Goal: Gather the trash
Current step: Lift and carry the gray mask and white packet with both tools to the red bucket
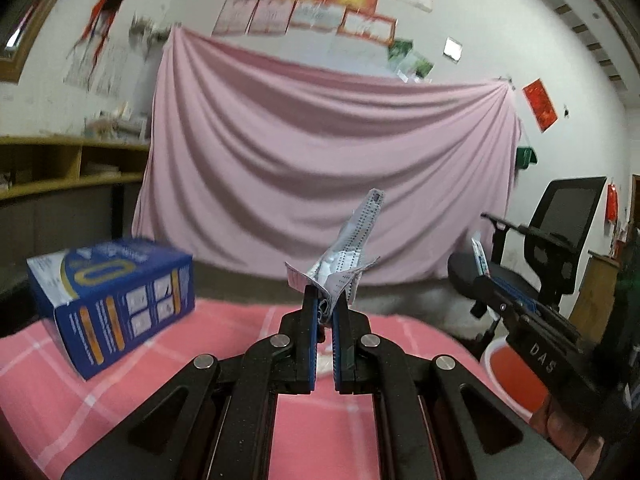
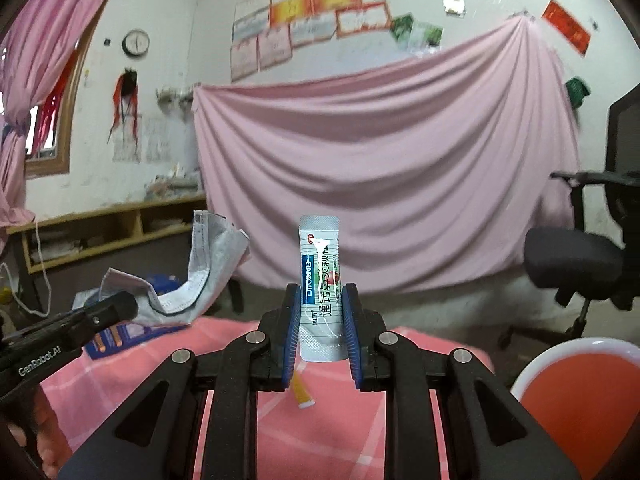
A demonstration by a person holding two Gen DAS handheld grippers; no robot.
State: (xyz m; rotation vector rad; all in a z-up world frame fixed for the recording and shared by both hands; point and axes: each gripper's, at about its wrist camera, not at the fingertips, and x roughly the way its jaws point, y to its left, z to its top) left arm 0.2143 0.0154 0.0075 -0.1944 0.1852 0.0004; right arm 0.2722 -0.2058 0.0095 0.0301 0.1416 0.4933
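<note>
My left gripper is shut on a crumpled grey-blue face mask and holds it up above the pink checked tablecloth. The mask also shows in the right wrist view, hanging from the left gripper's tip at the left. My right gripper is shut on a white and blue medicine sachet, held upright above the table. The right gripper with its sachet shows at the right of the left wrist view. A red bin with a white rim stands low at the right; it also shows in the left wrist view.
A blue medicine box sits on the table at the left. A small orange sachet lies on the cloth under the right gripper. A black office chair stands at the right. A pink sheet hangs behind, and shelves at the left.
</note>
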